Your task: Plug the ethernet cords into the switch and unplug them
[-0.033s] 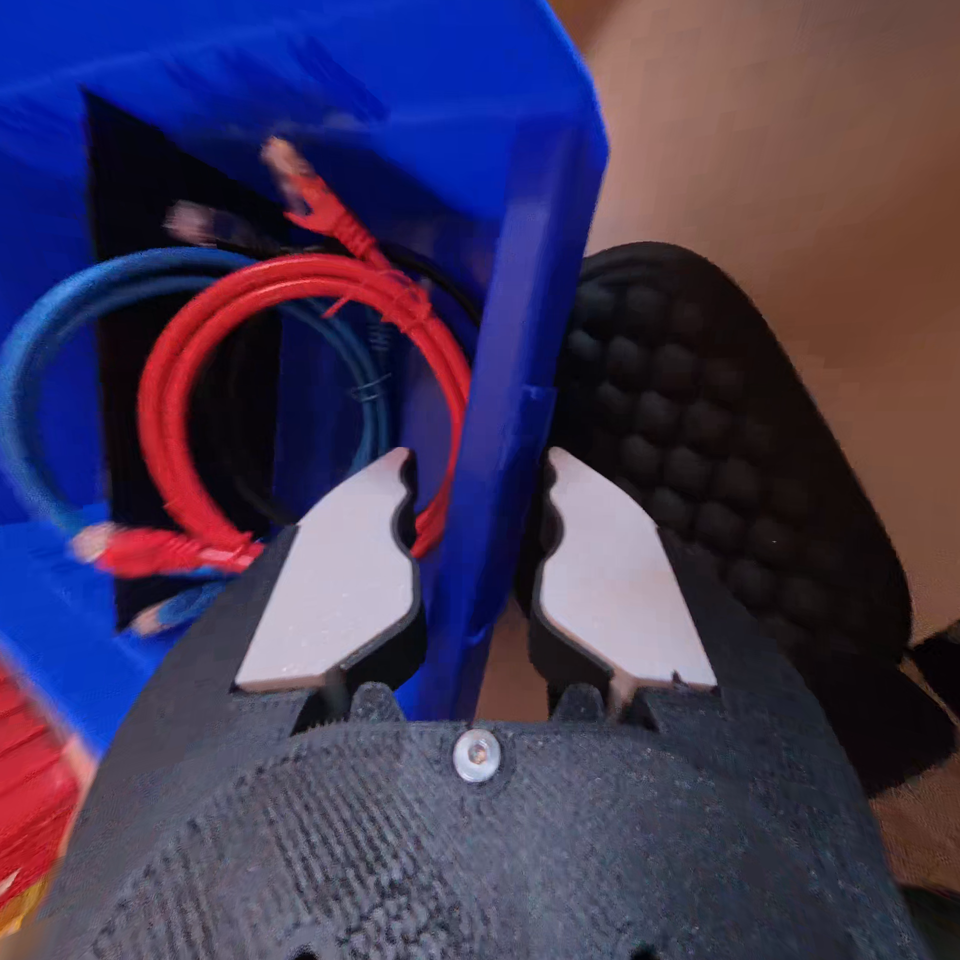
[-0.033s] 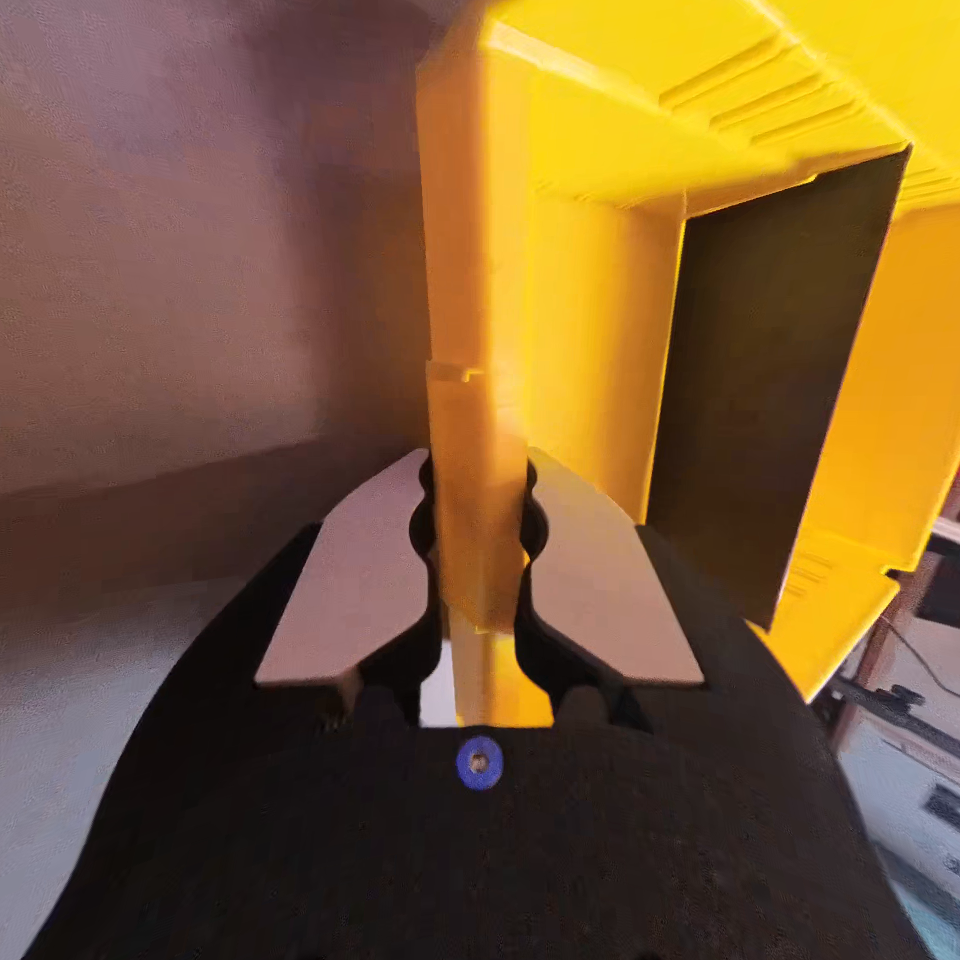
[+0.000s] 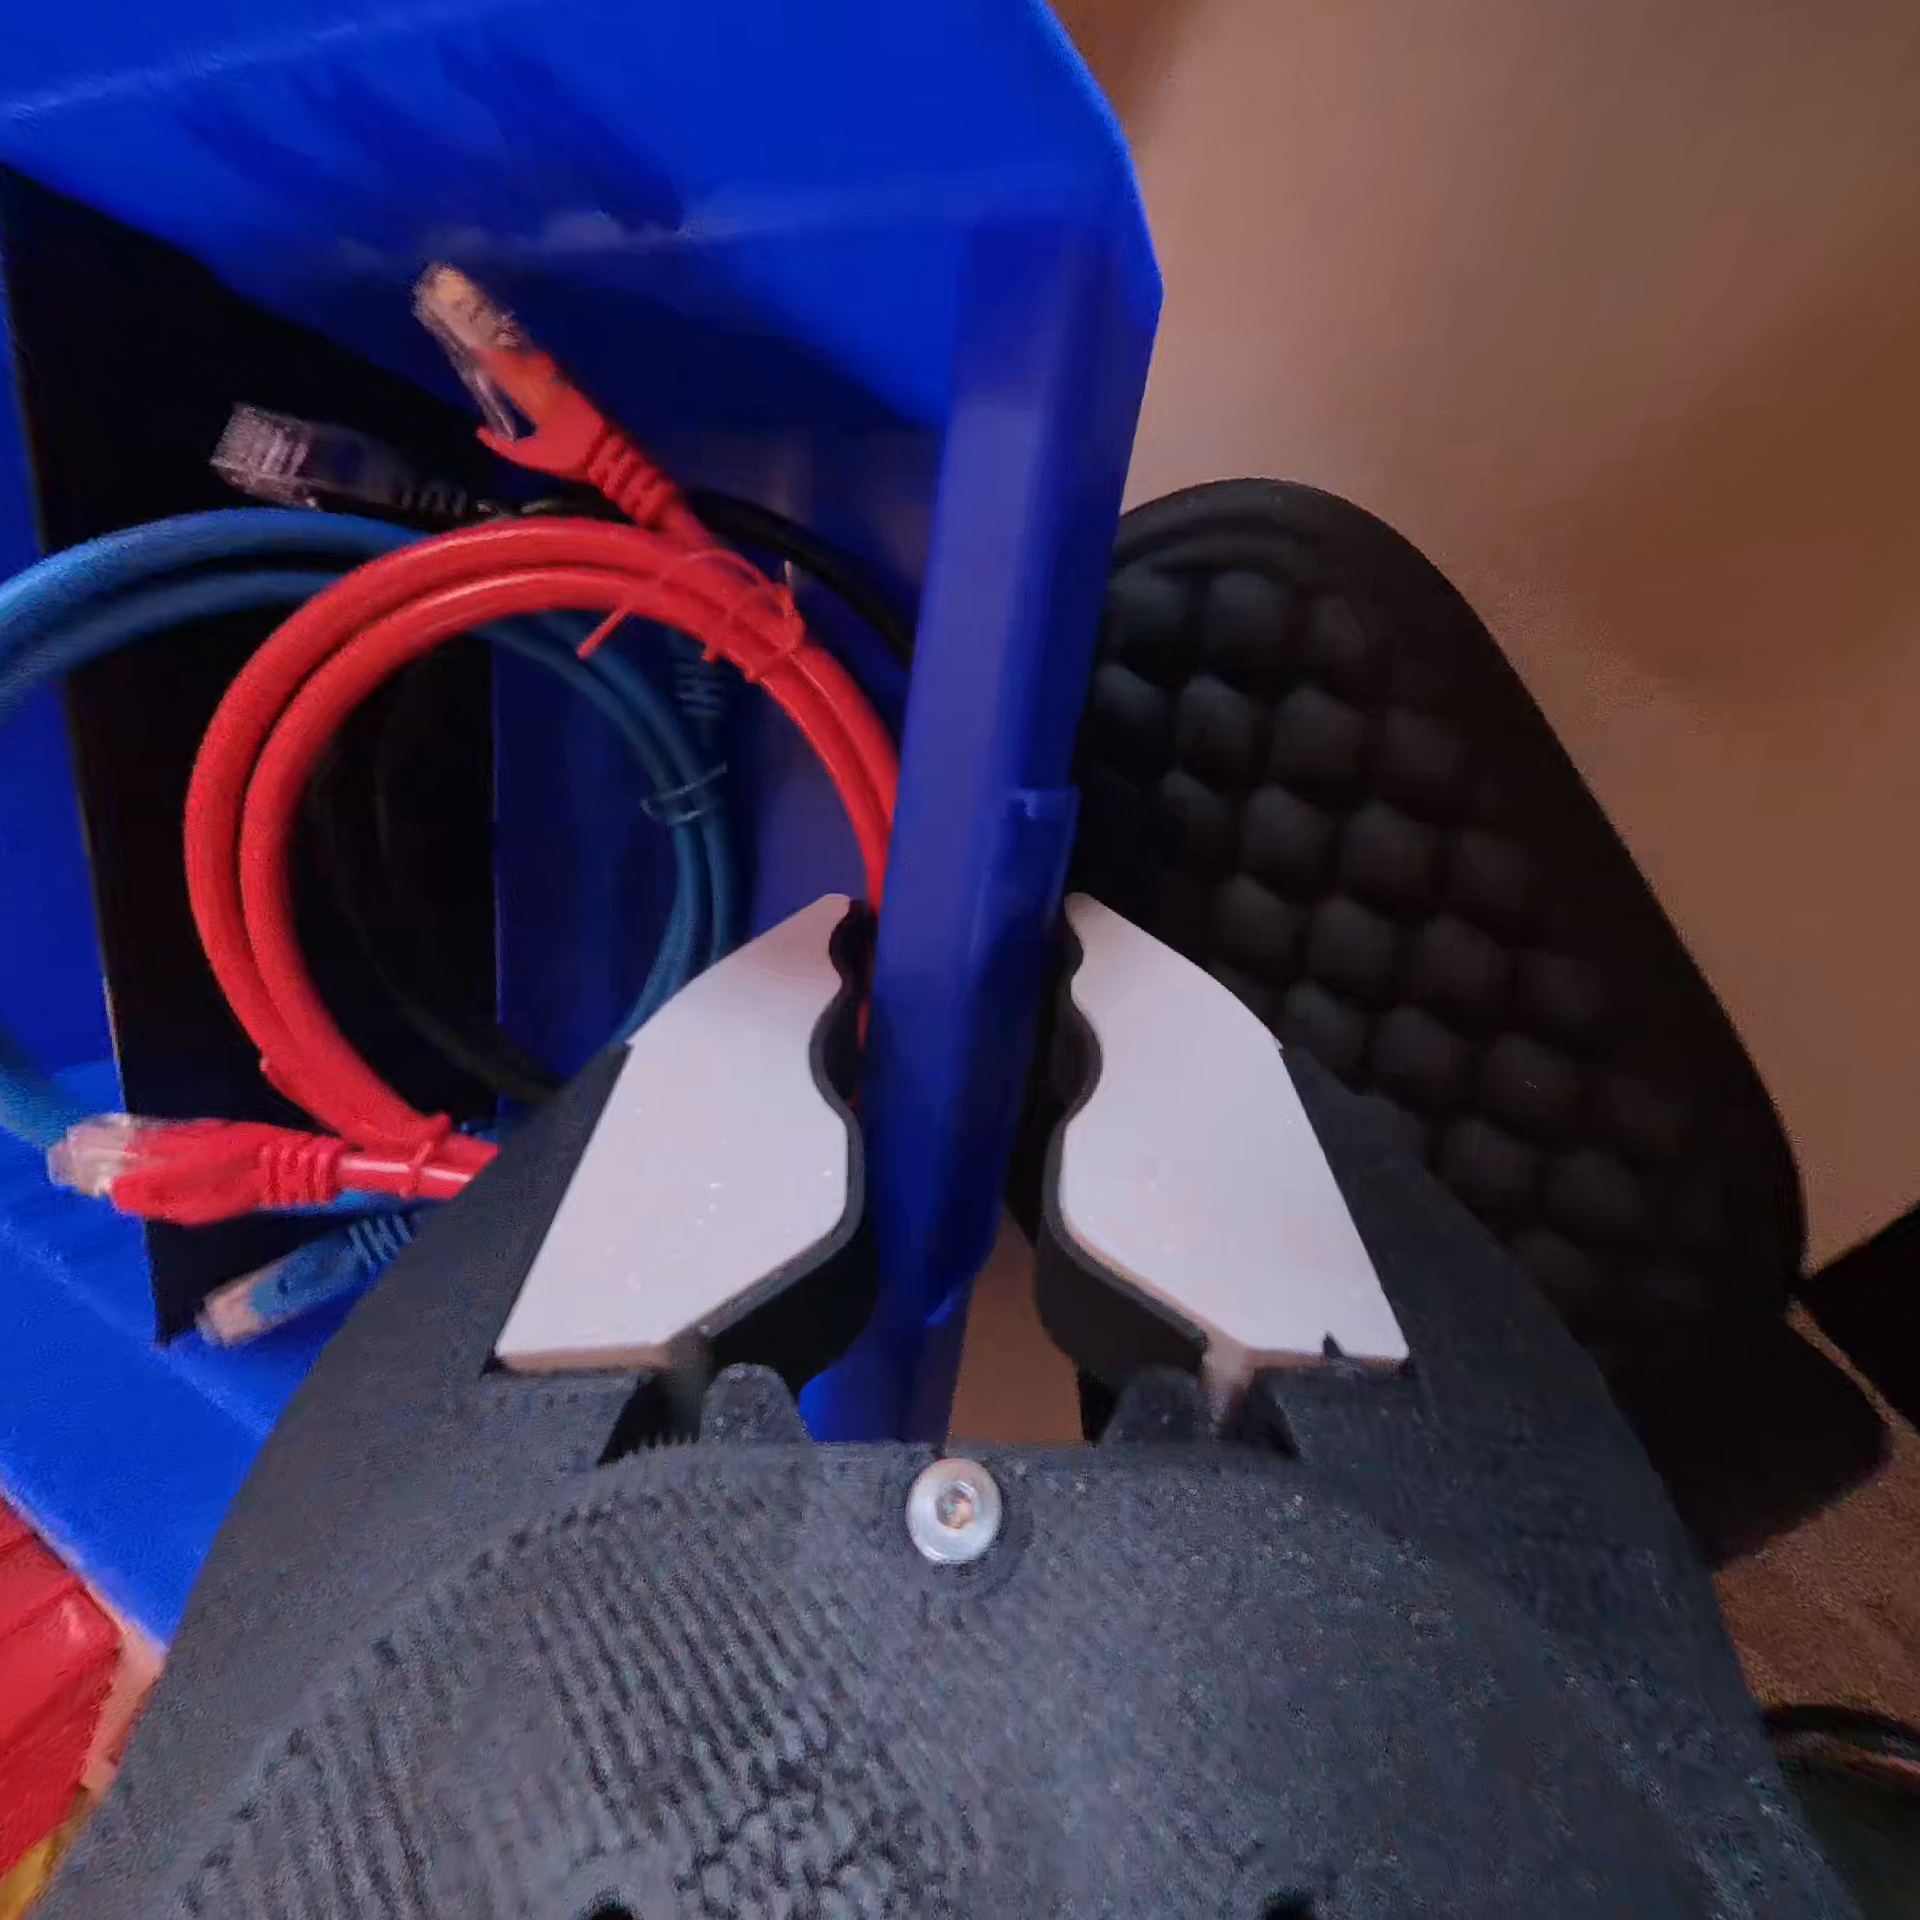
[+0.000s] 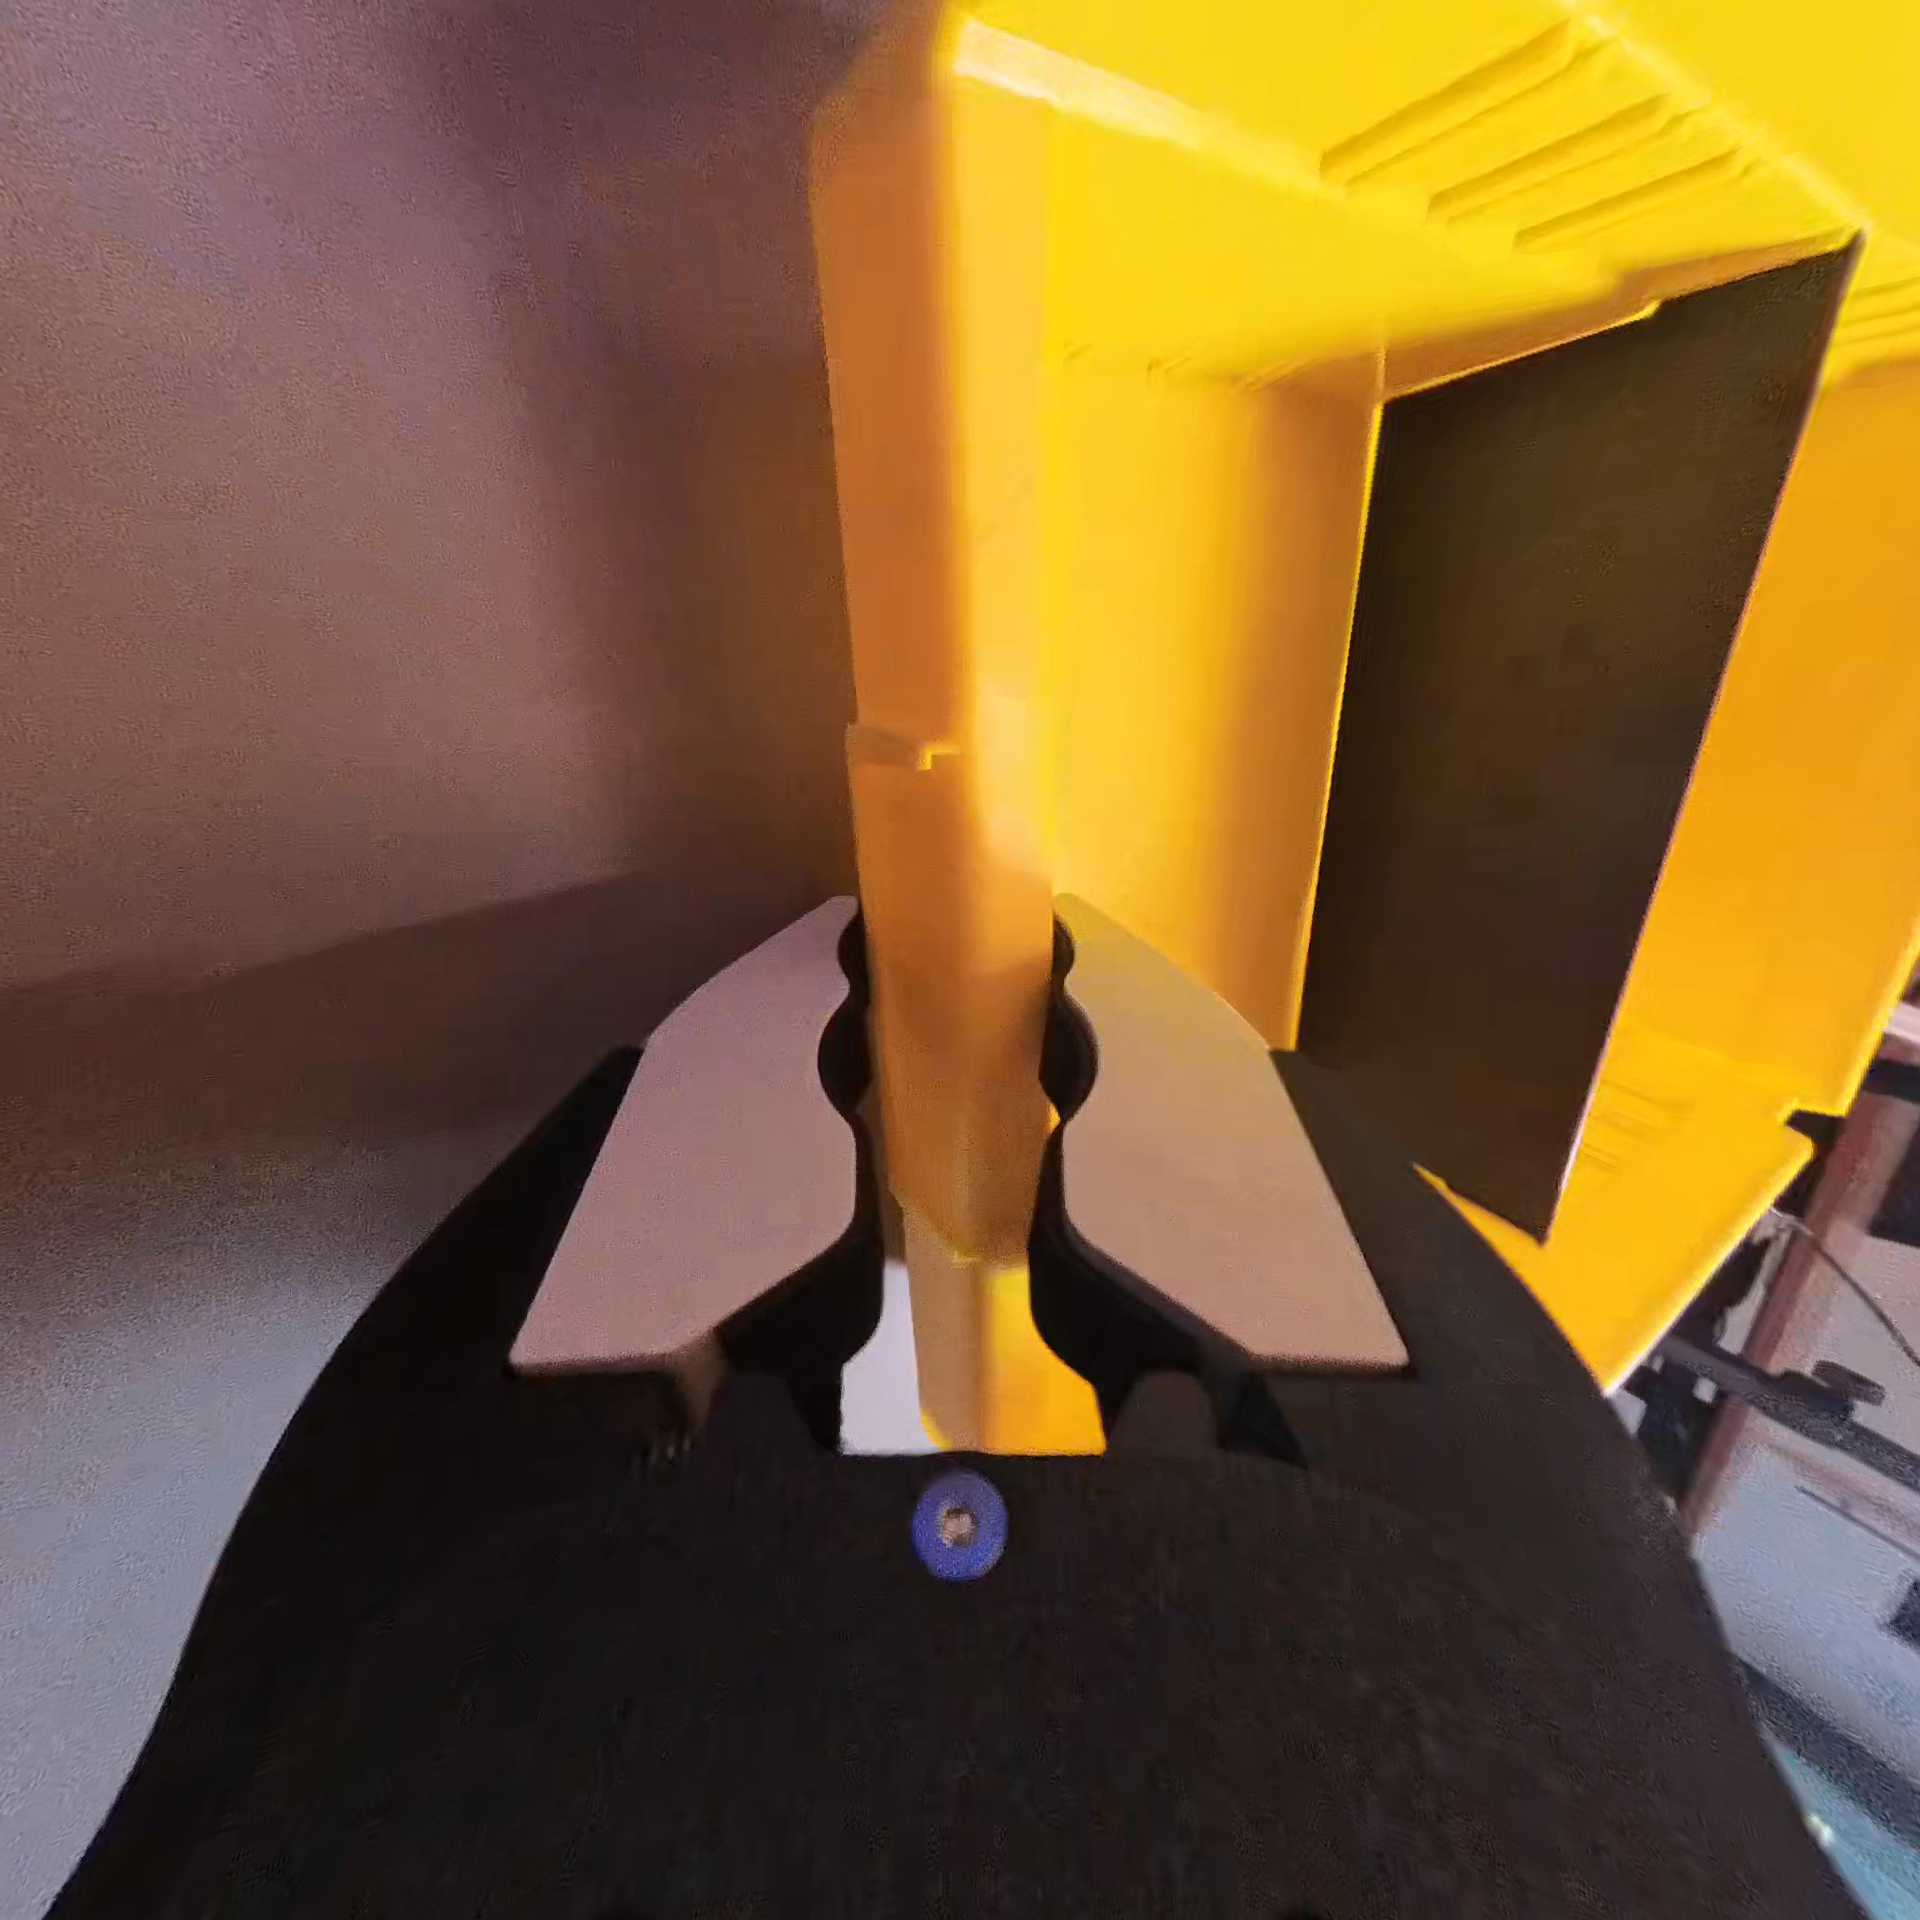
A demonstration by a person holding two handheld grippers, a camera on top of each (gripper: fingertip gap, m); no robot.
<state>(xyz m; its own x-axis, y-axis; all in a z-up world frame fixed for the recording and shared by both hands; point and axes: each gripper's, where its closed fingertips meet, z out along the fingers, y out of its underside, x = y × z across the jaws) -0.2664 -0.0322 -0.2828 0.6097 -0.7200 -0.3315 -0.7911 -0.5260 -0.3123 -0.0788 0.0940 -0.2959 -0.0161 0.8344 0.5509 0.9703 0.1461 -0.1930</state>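
Observation:
A blue plastic bin (image 3: 997, 520) is tipped toward the left wrist view, with its open side facing me. Inside lie a coiled red ethernet cord (image 3: 540, 582), a coiled blue cord (image 3: 104, 603) and a black cord with a clear plug (image 3: 281, 457). My left gripper (image 3: 961, 914) is shut on the bin's right side wall, one finger inside and one outside. My right gripper (image 4: 956, 914) is shut on the left side wall of a yellow bin (image 4: 1195, 623), which looks empty with a dark bottom panel (image 4: 1558, 727). No switch is in view.
A black dimpled cushion (image 3: 1403, 935) lies just right of the blue bin, behind my outer finger. Something red (image 3: 42, 1662) sits at the lower left edge. A plain wall stands left of the yellow bin, and dark equipment (image 4: 1818, 1403) shows at its lower right. Tip to tip, the grippers are about 25 cm apart.
My left gripper's jaws have closed in on the blue bin's wall. The right gripper and the yellow bin look the same.

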